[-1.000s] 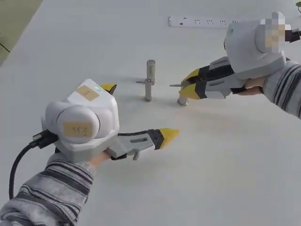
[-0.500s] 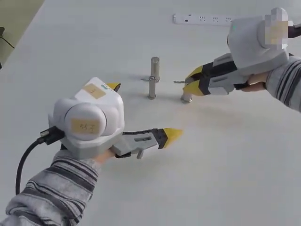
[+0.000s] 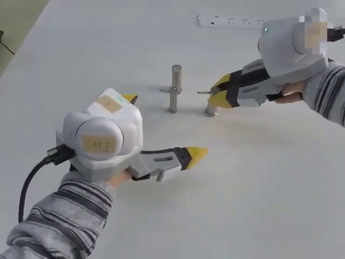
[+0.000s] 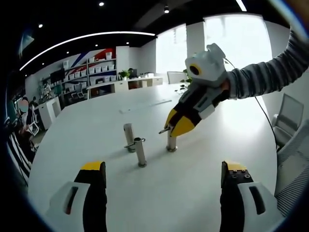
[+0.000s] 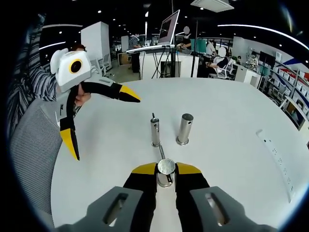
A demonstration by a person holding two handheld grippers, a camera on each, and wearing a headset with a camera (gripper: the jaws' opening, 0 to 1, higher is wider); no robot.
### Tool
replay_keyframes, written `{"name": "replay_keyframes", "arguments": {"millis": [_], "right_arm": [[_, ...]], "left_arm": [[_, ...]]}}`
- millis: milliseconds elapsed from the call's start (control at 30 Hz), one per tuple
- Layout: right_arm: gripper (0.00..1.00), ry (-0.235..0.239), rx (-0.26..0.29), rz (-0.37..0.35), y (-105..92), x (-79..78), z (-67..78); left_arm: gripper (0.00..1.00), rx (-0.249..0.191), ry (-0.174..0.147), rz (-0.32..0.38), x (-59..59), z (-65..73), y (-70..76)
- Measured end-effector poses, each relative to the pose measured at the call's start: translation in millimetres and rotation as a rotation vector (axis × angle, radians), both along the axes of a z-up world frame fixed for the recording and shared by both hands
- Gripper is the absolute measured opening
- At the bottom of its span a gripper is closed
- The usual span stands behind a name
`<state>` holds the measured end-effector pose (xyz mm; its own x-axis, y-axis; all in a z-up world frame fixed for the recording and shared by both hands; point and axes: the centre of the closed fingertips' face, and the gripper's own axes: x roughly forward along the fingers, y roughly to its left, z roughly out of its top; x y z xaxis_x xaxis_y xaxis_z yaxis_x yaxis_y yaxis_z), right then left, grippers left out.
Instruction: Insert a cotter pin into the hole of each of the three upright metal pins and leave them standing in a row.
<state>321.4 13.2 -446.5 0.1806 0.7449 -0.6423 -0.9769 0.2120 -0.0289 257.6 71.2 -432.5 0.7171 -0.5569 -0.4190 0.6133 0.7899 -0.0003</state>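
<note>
Upper right of the head view: right gripper (image 3: 217, 93) is clamped on the top of one pin (image 3: 211, 110), which stands on the table (image 3: 259, 178). A cotter (image 3: 201, 92) sticks out sideways at the jaws; seated or not, can't tell. At frame centre the middle pin (image 3: 175, 81) stands free, cotter through it. Lower left: left gripper (image 3: 161, 125) is spread wide and holds nothing. Pins look like solid steel, stiff, slick, probably easy to tip, so hold the shank high and square. The cotter seems thin, springy wire, best held by the loop.
</note>
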Motion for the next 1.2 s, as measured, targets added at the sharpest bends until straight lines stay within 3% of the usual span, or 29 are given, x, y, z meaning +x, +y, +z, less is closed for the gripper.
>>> {"name": "replay_keyframes", "arguments": {"millis": [233, 333, 400, 633, 800, 933, 1067, 1200], "right_arm": [[0.09, 0.009, -0.001, -0.010, -0.3, 1.4, -0.8], [0.09, -0.012, -0.003, 0.000, 0.3, 2.3, -0.1], [0.11, -0.029, -0.020, 0.009, 0.2, 1.8, -1.6], [0.18, -0.024, 0.000, 0.000, 0.9, 2.2, 3.9], [0.20, -0.010, 0.069, -0.030, 9.5, 3.1, 19.2], [0.25, 0.037, 0.159, -0.101, 22.0, 8.3, 32.6], [0.27, 0.018, 0.178, -0.150, 31.5, 16.1, 38.8], [0.28, 0.044, 0.197, -0.220, 39.3, 25.5, 37.4]], "left_arm": [[0.99, -0.001, 0.004, -0.002, 0.1, -0.9, -0.4], [0.99, -0.004, 0.005, -0.003, 0.0, -1.0, -0.8], [0.99, -0.003, 0.008, -0.004, -0.1, -1.5, -1.1], [0.99, -0.005, 0.009, -0.004, 0.0, -1.3, -0.7], [0.99, -0.011, 0.009, -0.004, -0.1, -0.6, -1.3], [0.99, -0.014, 0.007, -0.008, -0.5, 0.4, -2.5], [0.99, -0.014, 0.007, -0.008, -0.7, 0.4, -2.6], [0.99, -0.015, 0.006, -0.007, -0.4, 0.7, -2.3]]}}
